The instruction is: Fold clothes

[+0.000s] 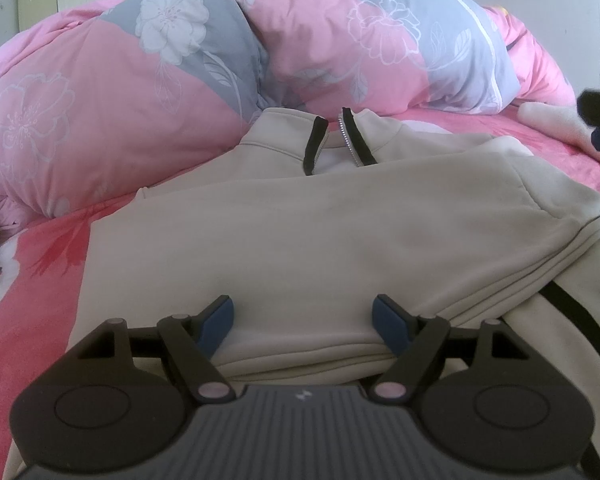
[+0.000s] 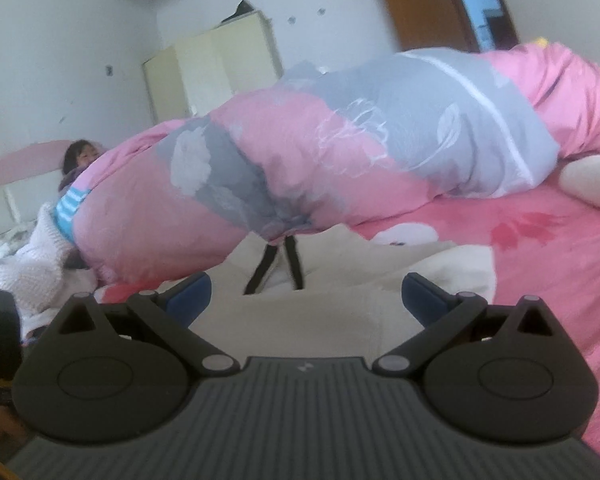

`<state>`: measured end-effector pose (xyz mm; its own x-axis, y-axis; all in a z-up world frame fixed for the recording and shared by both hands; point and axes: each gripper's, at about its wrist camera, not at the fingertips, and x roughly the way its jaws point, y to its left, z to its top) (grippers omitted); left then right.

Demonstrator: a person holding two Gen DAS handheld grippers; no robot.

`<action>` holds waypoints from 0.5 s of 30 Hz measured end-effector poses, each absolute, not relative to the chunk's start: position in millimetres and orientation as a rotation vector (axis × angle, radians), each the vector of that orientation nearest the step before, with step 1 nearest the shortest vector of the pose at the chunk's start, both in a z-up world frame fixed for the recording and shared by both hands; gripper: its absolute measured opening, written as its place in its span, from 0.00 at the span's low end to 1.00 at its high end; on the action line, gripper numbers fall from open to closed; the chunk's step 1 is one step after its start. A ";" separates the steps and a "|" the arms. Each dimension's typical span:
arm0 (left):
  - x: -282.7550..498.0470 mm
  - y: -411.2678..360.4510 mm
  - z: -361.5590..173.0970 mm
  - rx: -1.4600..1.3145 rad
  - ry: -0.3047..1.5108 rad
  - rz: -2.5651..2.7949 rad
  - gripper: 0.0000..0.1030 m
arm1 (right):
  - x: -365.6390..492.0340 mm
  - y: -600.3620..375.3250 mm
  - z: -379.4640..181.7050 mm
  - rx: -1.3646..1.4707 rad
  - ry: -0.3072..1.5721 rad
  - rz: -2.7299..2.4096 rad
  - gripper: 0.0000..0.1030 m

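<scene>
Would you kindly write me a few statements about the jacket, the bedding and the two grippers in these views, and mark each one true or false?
1. The cream jacket lies on a pink bedsheet. True.
2. The jacket's collar zip is closed all the way up. False: the collar stands open, with its two dark edges apart.
3. A pink and grey floral quilt is bunched up beyond the jacket's collar. True.
4. The left gripper is clamped shut on a sleeve. False: its fingers stand apart above the folded jacket and pinch nothing.
5. The right gripper is open. True.
</scene>
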<state>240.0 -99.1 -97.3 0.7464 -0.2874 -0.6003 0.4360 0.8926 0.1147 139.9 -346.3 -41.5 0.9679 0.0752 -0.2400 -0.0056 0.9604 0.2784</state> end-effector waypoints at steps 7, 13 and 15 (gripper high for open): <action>239.7 -99.0 -97.0 0.256 0.611 -0.401 0.75 | 152.2 -319.2 -49.1 0.095 0.386 0.013 0.97; 239.5 -98.9 -96.6 0.256 0.611 -0.401 0.75 | 158.9 -310.8 -57.4 0.035 0.466 -0.011 0.68; 239.5 -98.8 -96.7 0.256 0.611 -0.402 0.76 | 162.6 -312.5 -61.6 0.034 0.502 -0.016 0.63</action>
